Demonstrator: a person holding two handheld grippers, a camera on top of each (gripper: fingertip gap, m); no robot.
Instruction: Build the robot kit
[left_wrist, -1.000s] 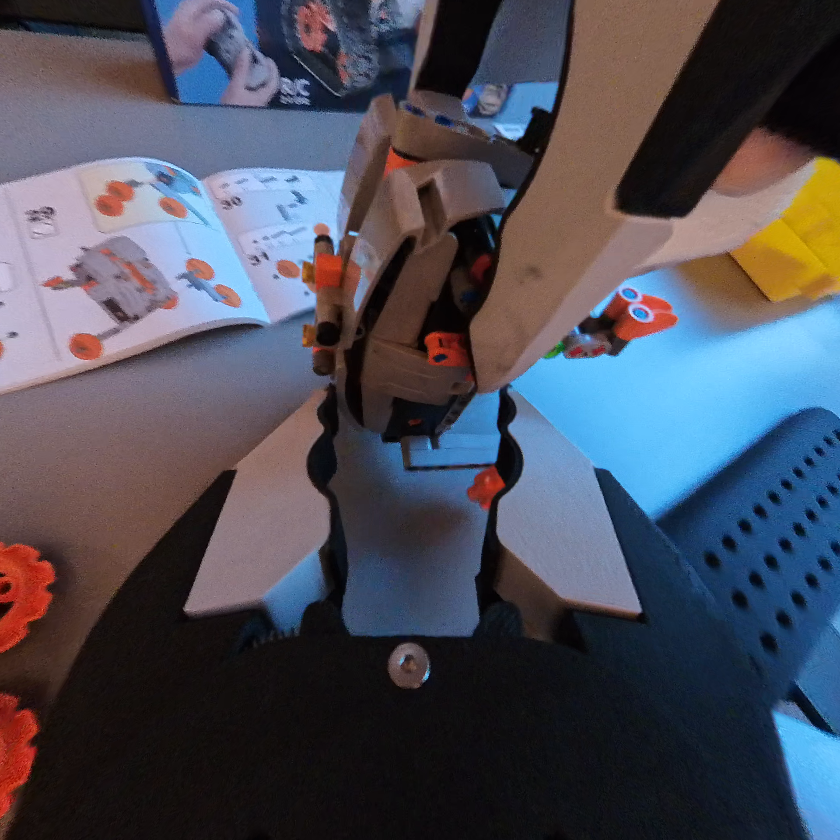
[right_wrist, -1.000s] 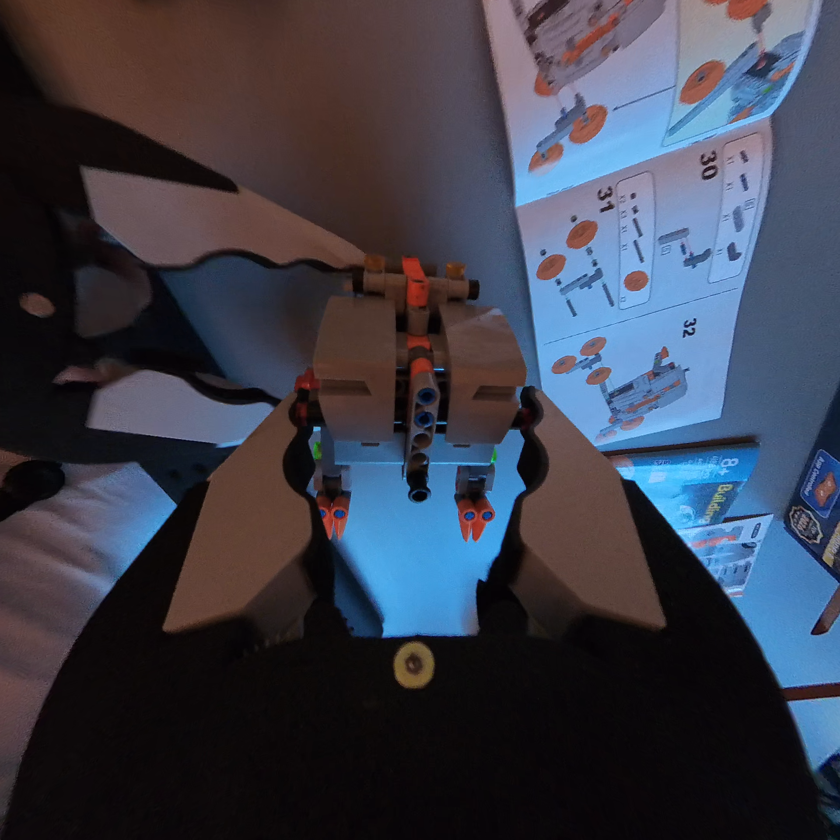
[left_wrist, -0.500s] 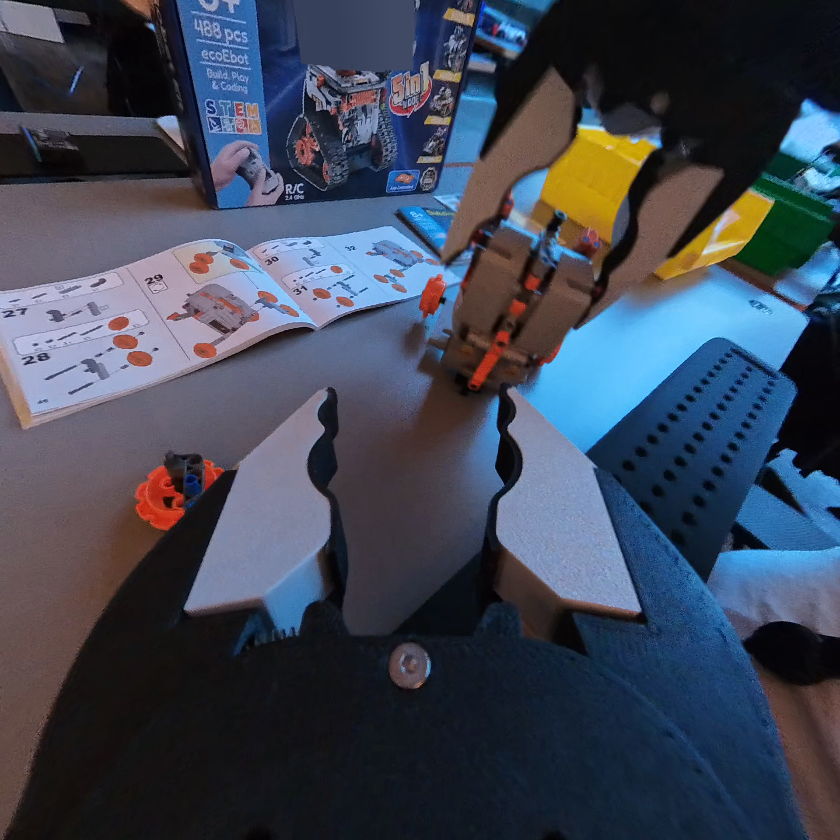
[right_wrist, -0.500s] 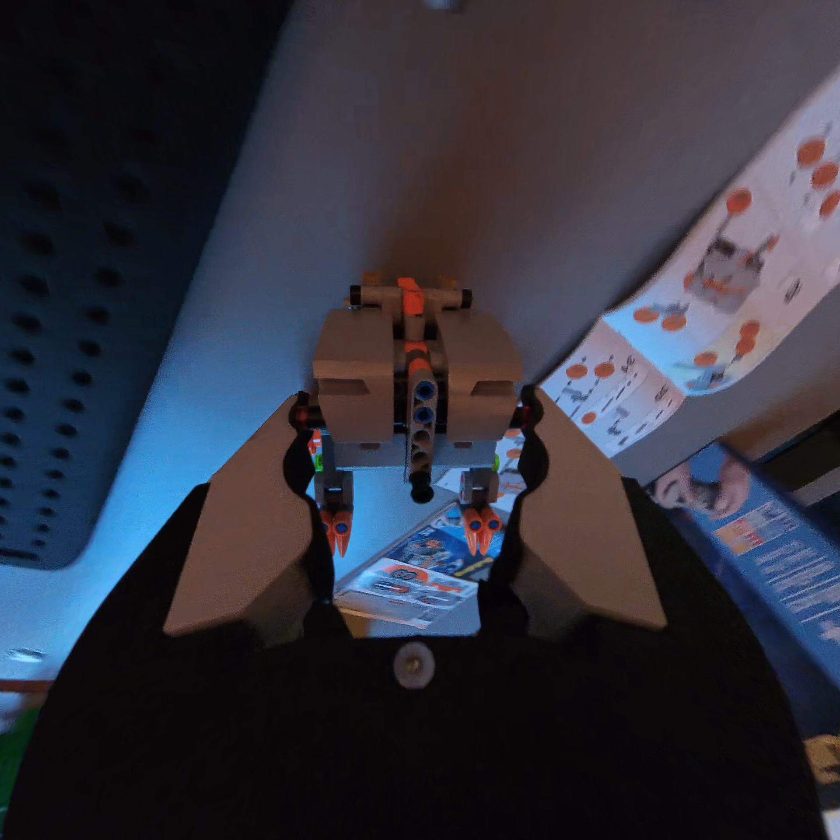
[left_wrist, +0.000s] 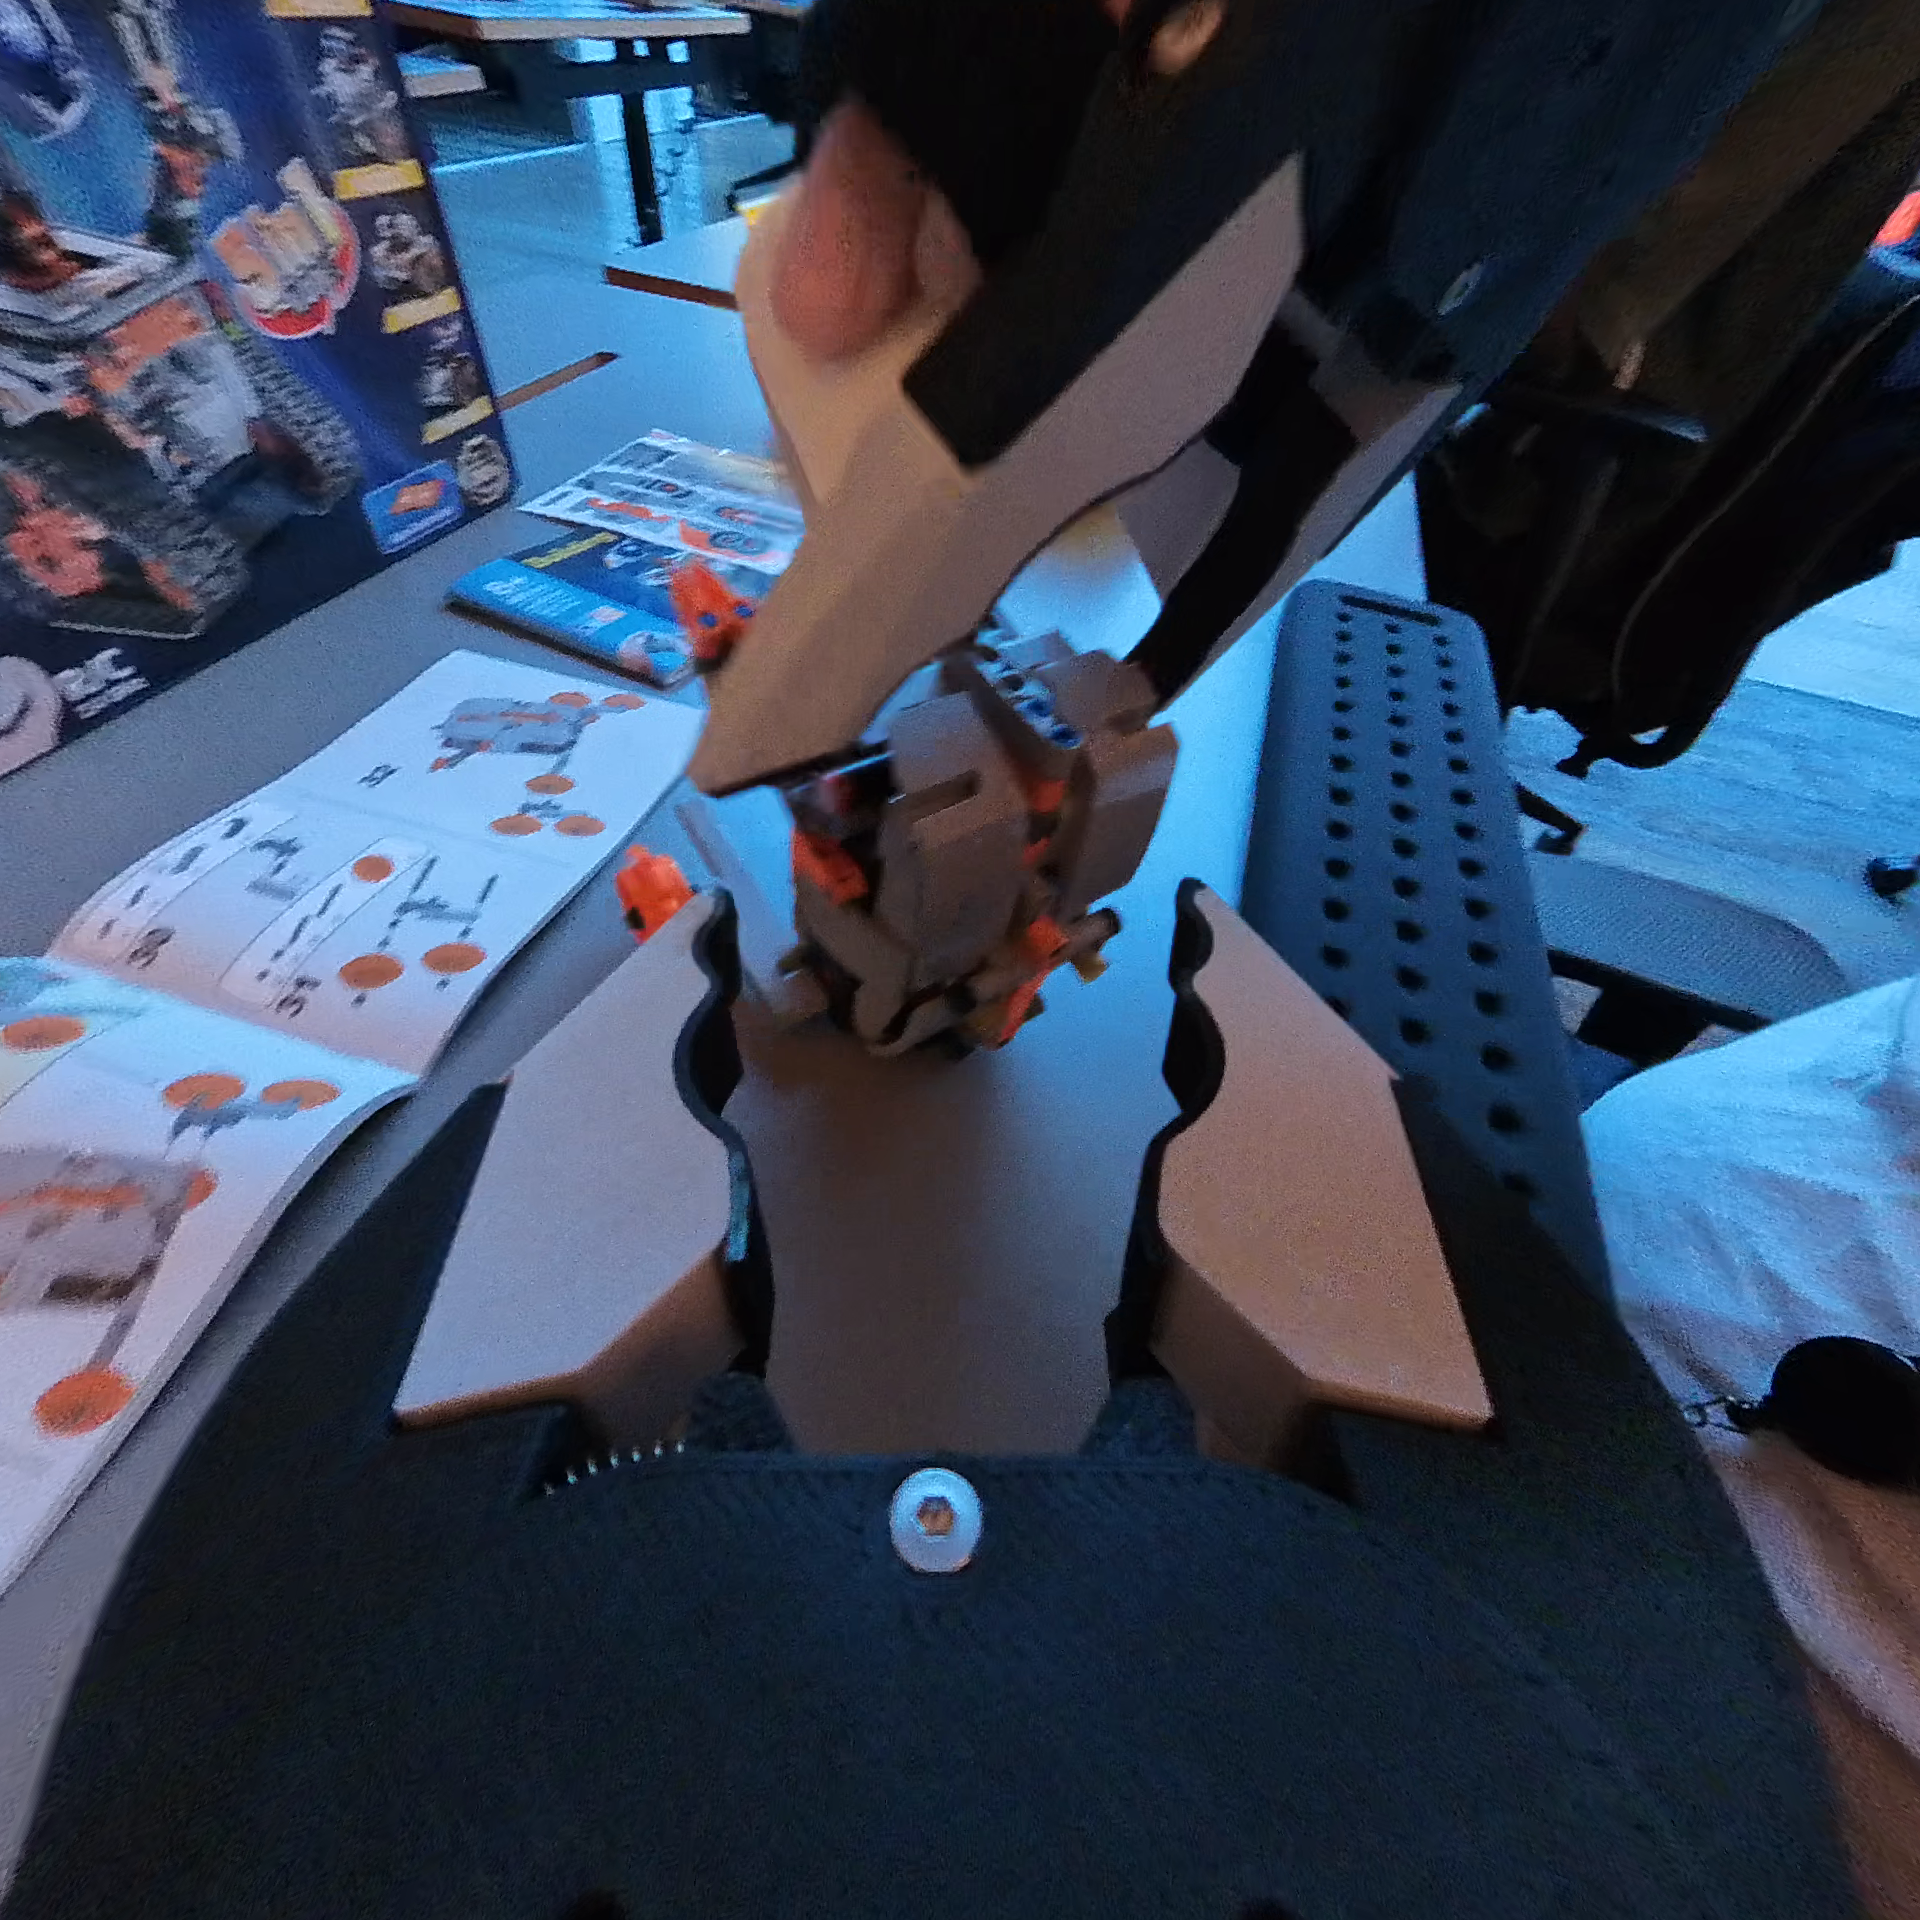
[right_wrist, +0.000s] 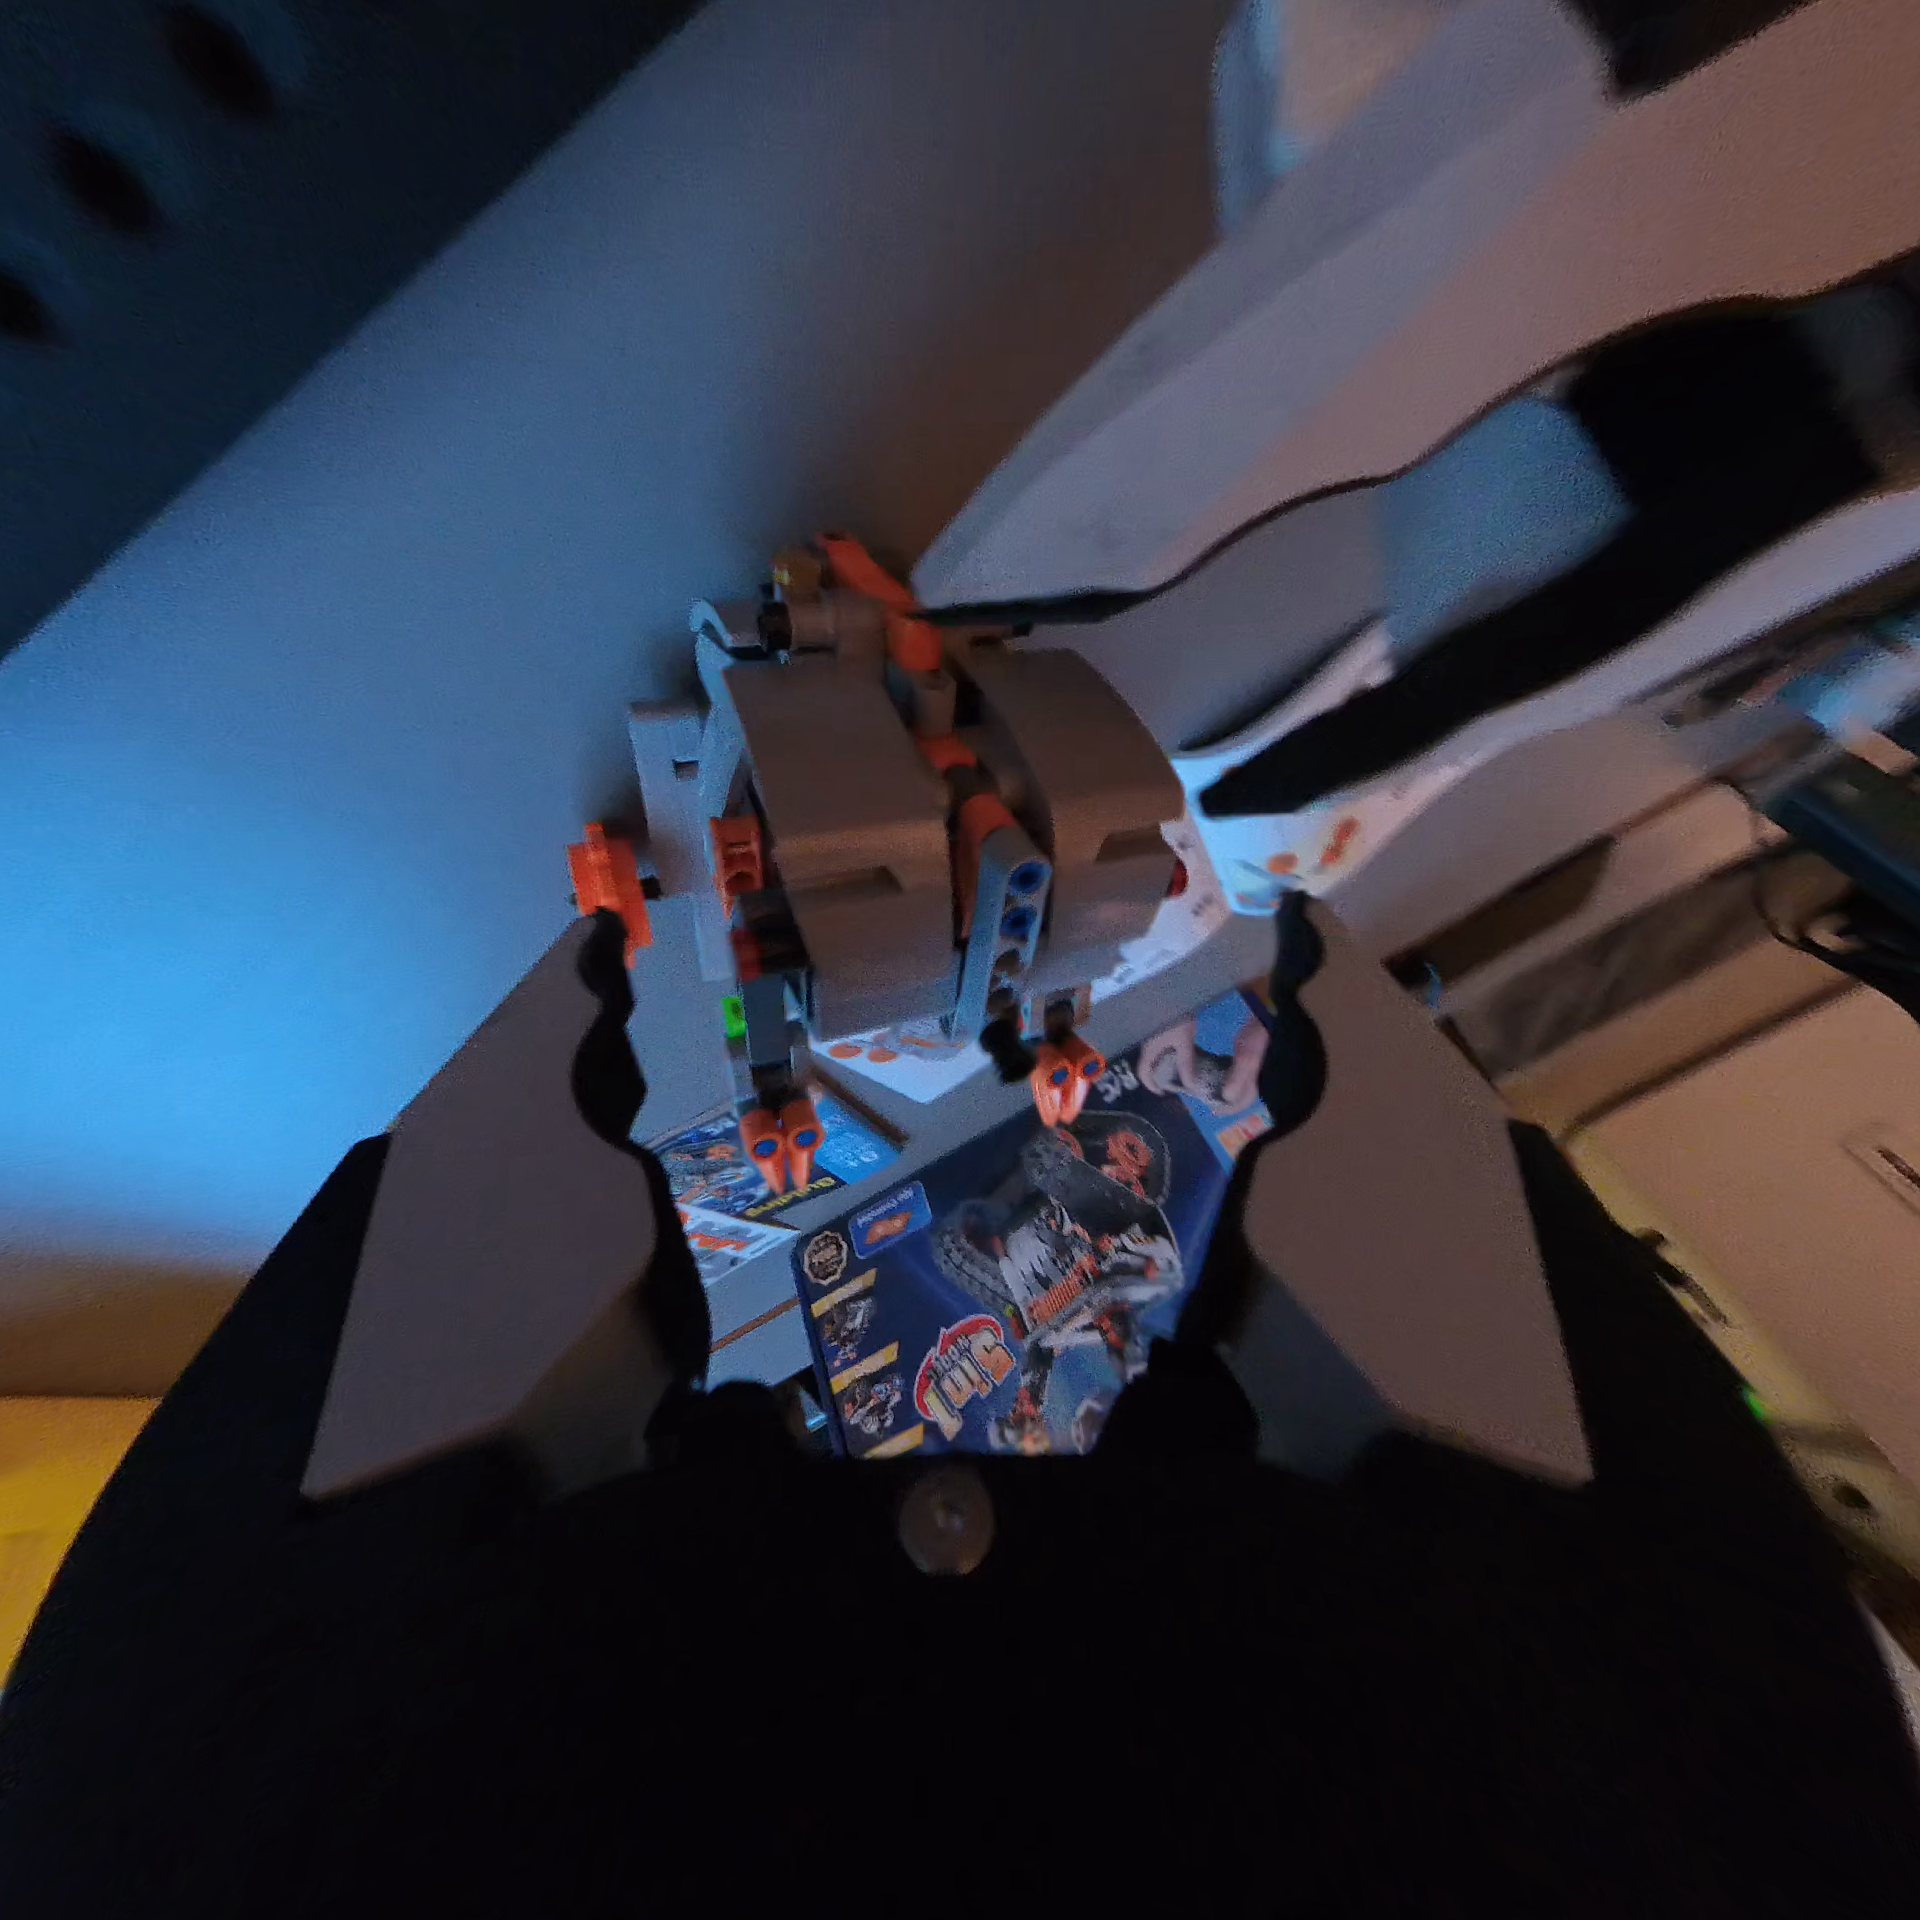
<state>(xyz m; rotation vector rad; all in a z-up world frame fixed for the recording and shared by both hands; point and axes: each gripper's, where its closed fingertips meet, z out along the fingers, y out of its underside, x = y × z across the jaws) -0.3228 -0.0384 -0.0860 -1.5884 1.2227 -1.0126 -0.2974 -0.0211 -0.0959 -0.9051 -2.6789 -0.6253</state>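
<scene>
Left gripper (left_wrist: 951, 971) fingers spread, empty, just short of the model (left_wrist: 966, 873). Right gripper (right_wrist: 940, 951) fingers flank the model (right_wrist: 894, 831), contact unclear; its long axis runs along them, orange claws toward the camera, over the worktop (left_wrist: 935, 1195). Booklet (left_wrist: 343, 873) left, box (left_wrist: 208, 343) behind.

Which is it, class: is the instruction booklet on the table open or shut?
Open: the instruction booklet lies spread on the grey table, its illustrated pages facing up on both sides of the centre fold.
</scene>
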